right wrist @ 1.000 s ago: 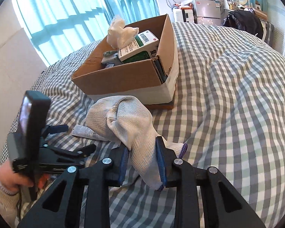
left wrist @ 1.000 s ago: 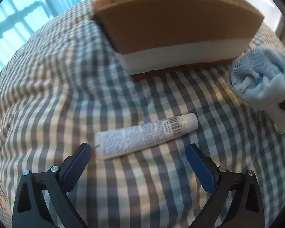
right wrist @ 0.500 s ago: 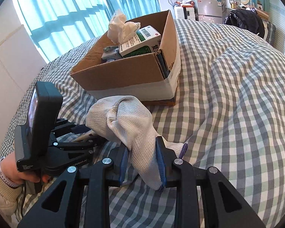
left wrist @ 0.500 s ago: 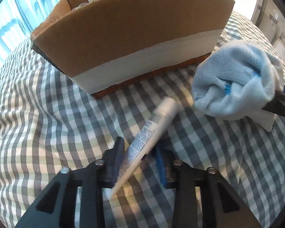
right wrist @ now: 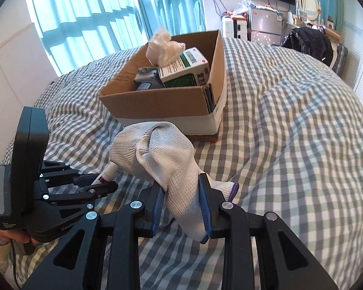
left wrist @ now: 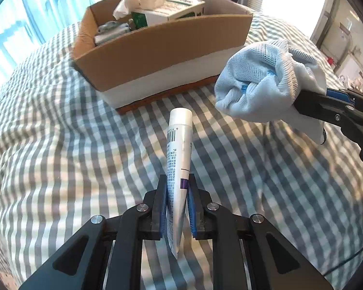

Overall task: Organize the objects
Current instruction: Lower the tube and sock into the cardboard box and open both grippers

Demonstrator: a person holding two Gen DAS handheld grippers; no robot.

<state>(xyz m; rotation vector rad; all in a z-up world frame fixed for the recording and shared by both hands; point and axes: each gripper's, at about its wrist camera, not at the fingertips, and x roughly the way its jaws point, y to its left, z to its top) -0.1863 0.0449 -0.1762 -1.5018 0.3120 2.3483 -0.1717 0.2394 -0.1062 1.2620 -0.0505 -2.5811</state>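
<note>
Cardboard is your target: the open box point(left wrist: 157, 50) sits on the checked bedspread point(left wrist: 60, 145) toward its far side, already holding a green-and-white carton point(right wrist: 188, 70), a crumpled white plastic bag point(right wrist: 164, 46) and some folded grey cloth point(right wrist: 146, 79). That filling suggests it is where loose things are being gathered, and both of your loads look bound for it.

Your left gripper point(left wrist: 176, 207) is clamped on the white tube point(left wrist: 179, 149). You hold it low, near the flat crimped end, so the capped end points forward and up toward the near wall of the box. That grip leaves most of the tube free beyond the pads, which should let you tip it over the rim cap first. It hangs above the bedspread, not resting on it.

Your right gripper point(right wrist: 181, 207) is closed on the grey knit glove point(right wrist: 162, 154), pinched near the cuff, whose purple edge shows beside the right pad. The bulk of the glove flops forward in a loose bundle, just short of the box's near wall. Being soft, it will likely sag and may catch the cardboard edge, so carry it well over the rim before you let go.

The two grippers are close, side by side in front of the box; take the drops one at a time to avoid a knock.
</note>
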